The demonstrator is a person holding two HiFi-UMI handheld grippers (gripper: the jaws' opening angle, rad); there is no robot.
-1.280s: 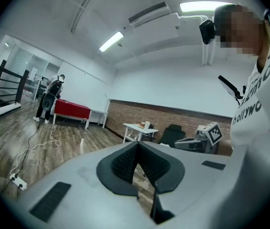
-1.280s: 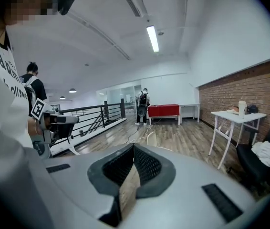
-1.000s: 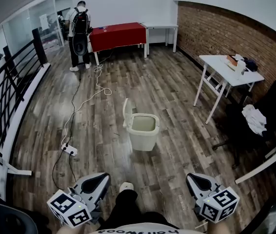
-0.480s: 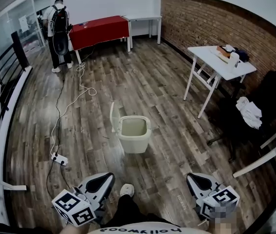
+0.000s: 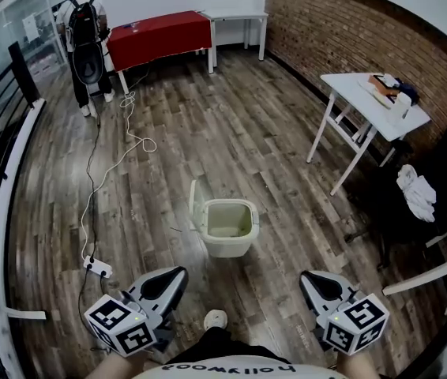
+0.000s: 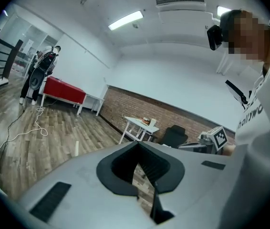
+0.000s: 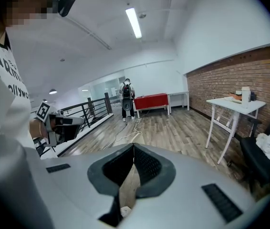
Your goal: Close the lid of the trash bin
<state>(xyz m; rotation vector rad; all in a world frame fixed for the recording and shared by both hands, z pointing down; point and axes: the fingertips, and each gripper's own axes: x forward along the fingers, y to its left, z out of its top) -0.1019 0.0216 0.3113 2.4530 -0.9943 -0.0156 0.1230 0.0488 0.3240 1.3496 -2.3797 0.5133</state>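
In the head view a cream trash bin [image 5: 228,229] stands on the wooden floor, a step ahead of me. Its lid [image 5: 194,206] is hinged on the left side and stands upright, so the inside shows. My left gripper [image 5: 170,277] is low at the left, well short of the bin, with its jaws together and nothing in them. My right gripper [image 5: 312,279] is low at the right, likewise shut and empty. In the left gripper view the left gripper [image 6: 138,146] points across the room; the right gripper [image 7: 134,147] does the same in its own view.
A white folding table [image 5: 372,99] stands at the right by the brick wall. A black chair [image 5: 437,184] with a white cloth is beyond it. A cable and power strip [image 5: 97,268] lie at the left. A person with a backpack [image 5: 84,34] stands by the red table [image 5: 160,36].
The bin has come nearer and now sits more centrally in front of me. Both grippers keep their low positions, still shut.
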